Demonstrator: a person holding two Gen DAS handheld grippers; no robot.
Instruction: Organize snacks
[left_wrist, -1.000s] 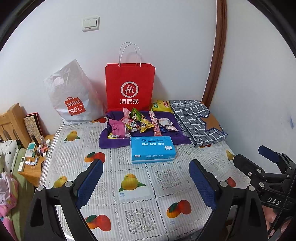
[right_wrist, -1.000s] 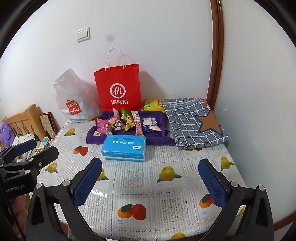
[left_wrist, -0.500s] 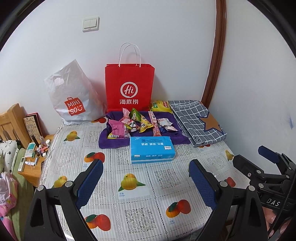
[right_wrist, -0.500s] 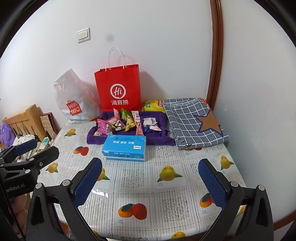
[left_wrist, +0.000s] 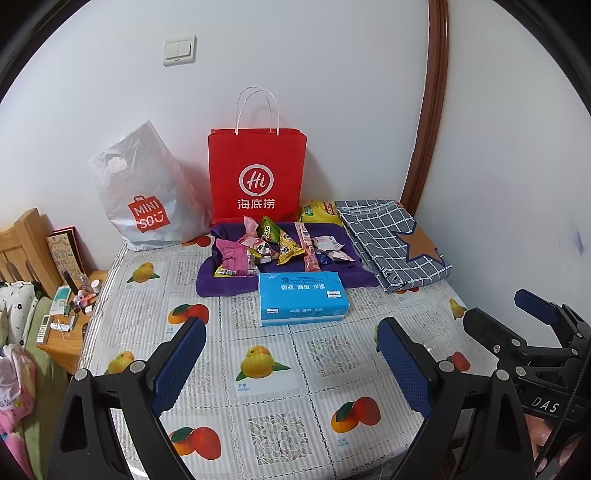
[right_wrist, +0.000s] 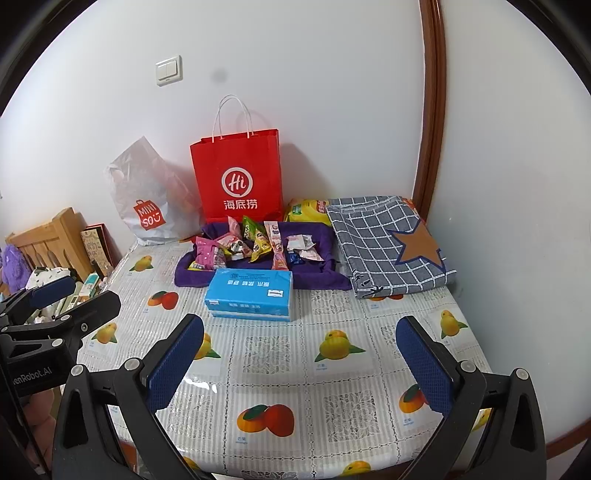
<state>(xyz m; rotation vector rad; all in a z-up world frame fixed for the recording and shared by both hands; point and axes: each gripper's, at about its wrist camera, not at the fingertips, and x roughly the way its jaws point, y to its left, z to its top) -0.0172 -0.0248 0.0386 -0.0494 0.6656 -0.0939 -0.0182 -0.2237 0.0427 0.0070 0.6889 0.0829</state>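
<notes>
— While both of my grippers hang back over the near edge of the tabletop (left_wrist: 280, 402), where do the snacks sit?

— Heaped on the purple cloth (left_wrist: 218, 284) at the far side: a pink packet (left_wrist: 232, 258) on the left, green and yellow packets (left_wrist: 286, 245) in the middle, a long pink stick (left_wrist: 309, 251), and small white wrappers (left_wrist: 332, 251) to the right. A blue tissue pack (left_wrist: 303, 302) lies just in front of the cloth, between me and the pile. The red paper bag (left_wrist: 256, 177) stands behind it against the wall.

— And the grippers?

— My left gripper (left_wrist: 291, 369) has its jaws spread wide, nothing between them; my right gripper (right_wrist: 299, 362) likewise, wide and empty. Both are well short of the pile.

— So how far along are you?

— I can't settle that (a loose heap on a cloth fits snacks waiting to be sorted, and equally snacks already gathered there). If I do go in, I'd pass over the tissue pack rather than push through it, pick a packet at the edge of the heap, and pinch it by its sealed end so the crinkly wrapper doesn't slip or drag its neighbours.
</notes>
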